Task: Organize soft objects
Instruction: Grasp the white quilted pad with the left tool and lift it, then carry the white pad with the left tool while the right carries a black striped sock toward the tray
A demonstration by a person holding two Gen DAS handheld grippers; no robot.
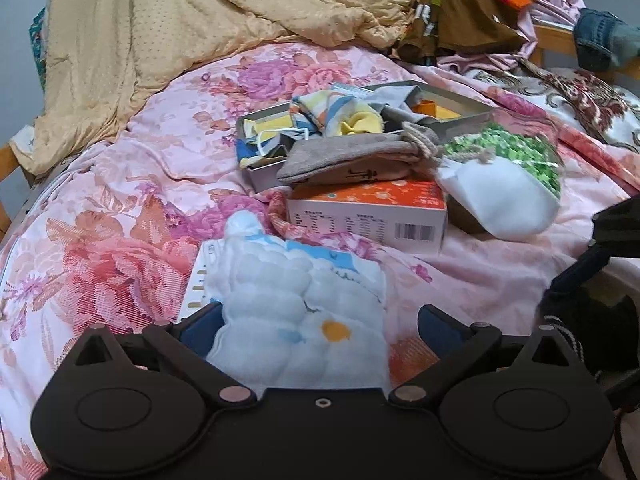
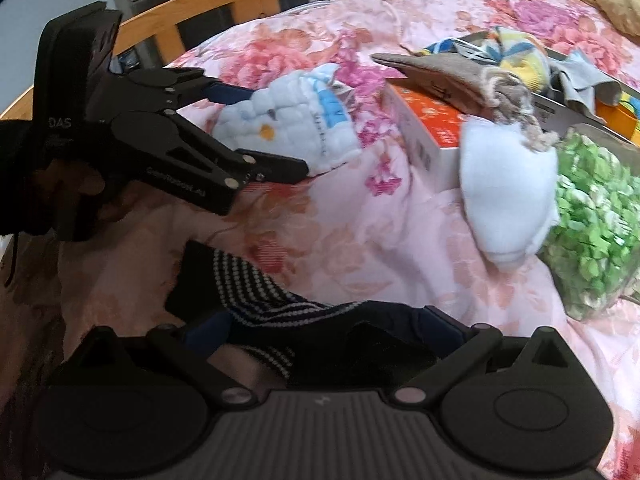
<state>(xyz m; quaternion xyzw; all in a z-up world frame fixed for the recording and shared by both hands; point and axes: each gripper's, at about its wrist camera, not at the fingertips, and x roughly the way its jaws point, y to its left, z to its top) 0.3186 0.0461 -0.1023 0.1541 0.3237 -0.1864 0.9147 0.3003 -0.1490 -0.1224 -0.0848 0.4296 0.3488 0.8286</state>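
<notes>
Underneath everything lies a pink floral bedspread (image 1: pixel 132 168), with a tan quilt (image 1: pixel 192 20) heaped at its far side and a wooden bed rail (image 2: pixel 208 4) beyond. Clothes in brown and bright colours (image 1: pixel 472 12) pile up at the far corner. Mid-bed, a shallow metal tray (image 1: pixel 468 114) holds crumpled patterned cloths, one yellow, with a grey drawstring pouch (image 1: pixel 356 156) draped over its near edge onto an orange box (image 1: pixel 368 210). Just beside the box sit a white pouch (image 1: pixel 504 196) and a clear bag of green pieces (image 1: pixel 516 152), crowding the tray's near side.

Closer in, the left gripper (image 1: pixel 320 320) is spread around a white quilted cloth (image 1: pixel 304 304), one finger touching its edge; the cloth's long axis runs away from the camera toward the box. The right gripper (image 2: pixel 324 320) has its fingers either side of a dark garment with a striped cuff (image 2: pixel 256 296) lying on the bedspread; whether it pinches the fabric I cannot tell.
</notes>
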